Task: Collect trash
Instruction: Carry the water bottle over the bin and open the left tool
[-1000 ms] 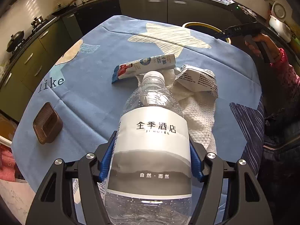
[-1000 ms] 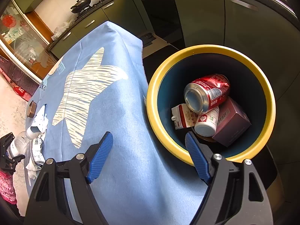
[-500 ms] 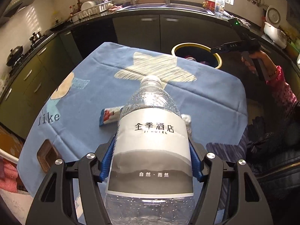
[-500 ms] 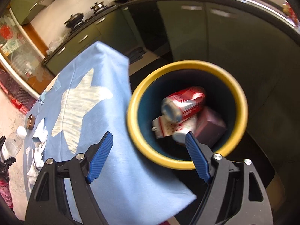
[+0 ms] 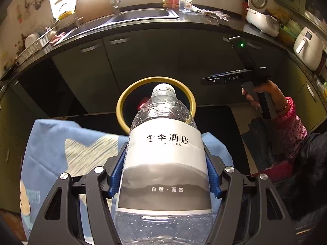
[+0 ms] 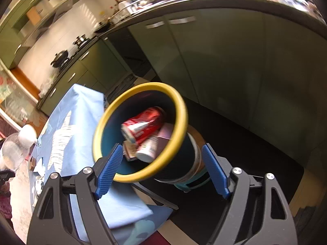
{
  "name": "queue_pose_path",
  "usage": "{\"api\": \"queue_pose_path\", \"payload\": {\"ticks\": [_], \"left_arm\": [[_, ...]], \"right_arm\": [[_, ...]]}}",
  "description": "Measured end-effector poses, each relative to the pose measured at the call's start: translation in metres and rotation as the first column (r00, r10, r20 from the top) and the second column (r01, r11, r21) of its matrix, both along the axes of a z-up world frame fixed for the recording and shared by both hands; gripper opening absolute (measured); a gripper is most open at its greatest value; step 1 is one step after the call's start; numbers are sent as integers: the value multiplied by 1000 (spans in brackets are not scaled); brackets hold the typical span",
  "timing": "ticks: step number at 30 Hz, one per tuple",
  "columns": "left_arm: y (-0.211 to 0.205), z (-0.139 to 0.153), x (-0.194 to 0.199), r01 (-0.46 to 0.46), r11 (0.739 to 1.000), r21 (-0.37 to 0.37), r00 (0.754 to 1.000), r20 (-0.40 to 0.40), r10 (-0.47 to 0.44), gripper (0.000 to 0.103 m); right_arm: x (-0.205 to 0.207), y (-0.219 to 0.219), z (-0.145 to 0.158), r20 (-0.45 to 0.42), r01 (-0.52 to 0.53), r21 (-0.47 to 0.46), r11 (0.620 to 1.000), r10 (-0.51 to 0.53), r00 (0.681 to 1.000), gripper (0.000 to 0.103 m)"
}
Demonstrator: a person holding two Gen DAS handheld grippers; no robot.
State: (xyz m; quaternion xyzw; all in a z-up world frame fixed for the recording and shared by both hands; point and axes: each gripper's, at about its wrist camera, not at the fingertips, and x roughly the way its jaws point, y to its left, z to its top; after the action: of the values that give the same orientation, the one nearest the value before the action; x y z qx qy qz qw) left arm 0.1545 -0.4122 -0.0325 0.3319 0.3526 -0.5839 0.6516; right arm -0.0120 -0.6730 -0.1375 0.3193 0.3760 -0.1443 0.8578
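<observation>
Blue pads of the left gripper (image 5: 164,180) are clamping the labelled waist of a clear plastic bottle (image 5: 165,163), cap pointing away from the tool. Beyond the cap, the yellow-rimmed bin (image 5: 122,104) is sitting on the floor past the far edge of the blue tablecloth (image 5: 67,149). A second ago this view was showing the bottle above a wrapper, a crumpled carton and paper towel in the middle of the table; now only the cloth's far edge is showing, so the bottle is travelling toward the bin (the grip itself looks unchanged).

Over on the right, a hand (image 5: 263,96) in a pink sleeve is holding the right gripper (image 6: 163,171), whose jaws are standing apart with nothing between them. In its own view the bin (image 6: 179,110) is lying straight ahead, holding a red can (image 6: 145,124), a small white bottle (image 6: 147,151) and a mauve box (image 6: 166,131). The bin is appearing further off and blurred compared with a second ago, so this tool appears to be drawing back, leaving the opening free.

Judgement: the bottle is not yet over the rim; it needs carrying further before release. Remaining litter on the table is barely visible at the left edge of the right view.
</observation>
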Motion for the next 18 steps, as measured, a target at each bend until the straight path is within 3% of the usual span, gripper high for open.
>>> {"api": "queue_pose_path", "payload": {"ticks": [6,7,8,10,14,18], "left_arm": [[-99,-31,-2,75,997,32,997,-3,-75,66],[-113,-37,-2,74,997,27,997,16,-75,67],[-123,-41,0,69,997,26,997,29,-70,79],[-141,-52,4,44,998,33,998,54,-46,84],[-137,-48,13,-9,1000,11,999,39,9,84],[-101,-25,16,-68,997,-44,997,42,70,84]], "right_arm": [[-25,-21,-6,12,51,28,998,-51,999,75],[-25,-23,-6,14,57,32,998,-58,998,76],[-27,-25,-7,14,62,35,997,-63,998,77],[-27,-24,-7,17,62,37,997,-62,998,77],[-23,-23,-8,18,47,38,998,-48,999,77],[-16,-19,-11,11,39,44,998,-39,999,77]]}}
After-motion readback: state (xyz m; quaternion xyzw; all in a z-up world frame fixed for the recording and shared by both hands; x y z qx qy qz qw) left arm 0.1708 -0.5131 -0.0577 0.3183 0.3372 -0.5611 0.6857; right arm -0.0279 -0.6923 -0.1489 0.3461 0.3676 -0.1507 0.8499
